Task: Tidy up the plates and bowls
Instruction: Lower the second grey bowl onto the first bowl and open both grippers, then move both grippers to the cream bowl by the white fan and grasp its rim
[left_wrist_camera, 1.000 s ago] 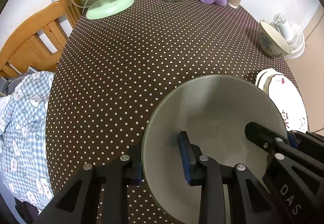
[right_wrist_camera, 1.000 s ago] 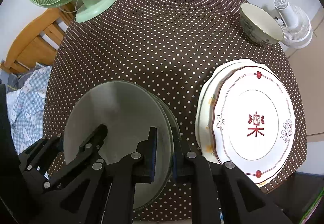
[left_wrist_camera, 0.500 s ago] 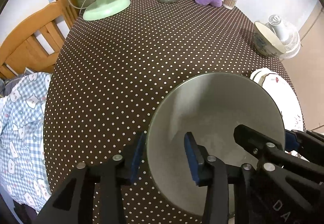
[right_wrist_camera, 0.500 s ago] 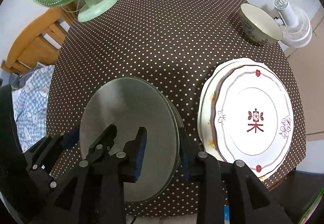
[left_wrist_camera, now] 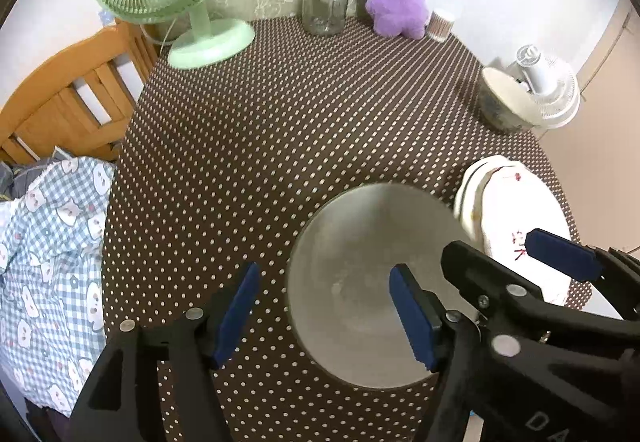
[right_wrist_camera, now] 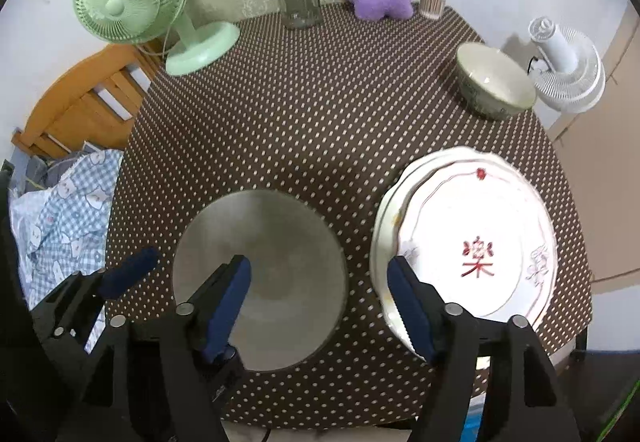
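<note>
A brown polka-dot desk (right_wrist_camera: 320,102) carries the grey plate (right_wrist_camera: 260,282) at 6 o'clock and white plates (right_wrist_camera: 480,242) at 4. Both grippers' fingers, left (left_wrist_camera: 324,310) and right (right_wrist_camera: 320,302), are opening, gripping nothing.

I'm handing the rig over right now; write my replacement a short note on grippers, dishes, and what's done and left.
Left gripper: jaws opening, nothing held.
Right gripper: jaws opening, nothing held.
Grey plate: flat on the dotted tablecloth at the near edge, under both grippers, released.
White plates: stacked to its right, red-character plate on top.
Bowl: alone near the far right edge.
Done: grey plate put down.
Left: probably the bowl, maybe merging the grey plate with the stack.
</note>
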`<state>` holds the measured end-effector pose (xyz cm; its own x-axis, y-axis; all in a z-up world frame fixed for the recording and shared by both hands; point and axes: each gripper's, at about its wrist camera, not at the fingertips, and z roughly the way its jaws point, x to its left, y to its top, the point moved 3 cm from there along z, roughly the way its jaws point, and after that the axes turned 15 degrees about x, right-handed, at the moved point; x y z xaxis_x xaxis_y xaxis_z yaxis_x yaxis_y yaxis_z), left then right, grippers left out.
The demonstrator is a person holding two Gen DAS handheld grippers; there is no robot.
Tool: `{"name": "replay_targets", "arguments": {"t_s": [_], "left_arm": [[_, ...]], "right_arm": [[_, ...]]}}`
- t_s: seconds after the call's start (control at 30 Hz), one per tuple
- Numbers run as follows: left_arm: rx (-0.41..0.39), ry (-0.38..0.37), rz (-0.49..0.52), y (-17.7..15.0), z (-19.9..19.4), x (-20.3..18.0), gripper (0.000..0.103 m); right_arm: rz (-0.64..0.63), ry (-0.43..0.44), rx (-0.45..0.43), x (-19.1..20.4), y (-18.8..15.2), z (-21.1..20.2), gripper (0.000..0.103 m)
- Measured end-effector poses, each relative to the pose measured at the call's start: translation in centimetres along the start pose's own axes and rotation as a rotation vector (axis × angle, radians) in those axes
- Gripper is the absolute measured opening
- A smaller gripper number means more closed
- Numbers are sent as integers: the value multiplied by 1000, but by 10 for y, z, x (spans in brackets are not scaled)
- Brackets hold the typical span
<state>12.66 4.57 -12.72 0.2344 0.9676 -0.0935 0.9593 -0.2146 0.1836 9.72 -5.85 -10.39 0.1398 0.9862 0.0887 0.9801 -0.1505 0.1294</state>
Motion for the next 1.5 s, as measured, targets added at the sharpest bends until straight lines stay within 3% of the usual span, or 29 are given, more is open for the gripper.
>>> {"name": "replay_targets", "arguments": {"t_s": [0.33,0.7,1.27,1.5], "left_arm": [[-72,22,-36,20,-25,-44,69],[-103,40,-133,58,-25,-106,76],[-133,43,-157,146,2,-190,76],[-151,54,-139,180,21,-213,76]], "right_arm": [[-60,14,-109,-41,22,-35,77],[-123,20,-146,-107,62,-55,77],[-140,67,-176,-203,144,-46,77],[-113,24,-188,-231,175,-33,77]]}}
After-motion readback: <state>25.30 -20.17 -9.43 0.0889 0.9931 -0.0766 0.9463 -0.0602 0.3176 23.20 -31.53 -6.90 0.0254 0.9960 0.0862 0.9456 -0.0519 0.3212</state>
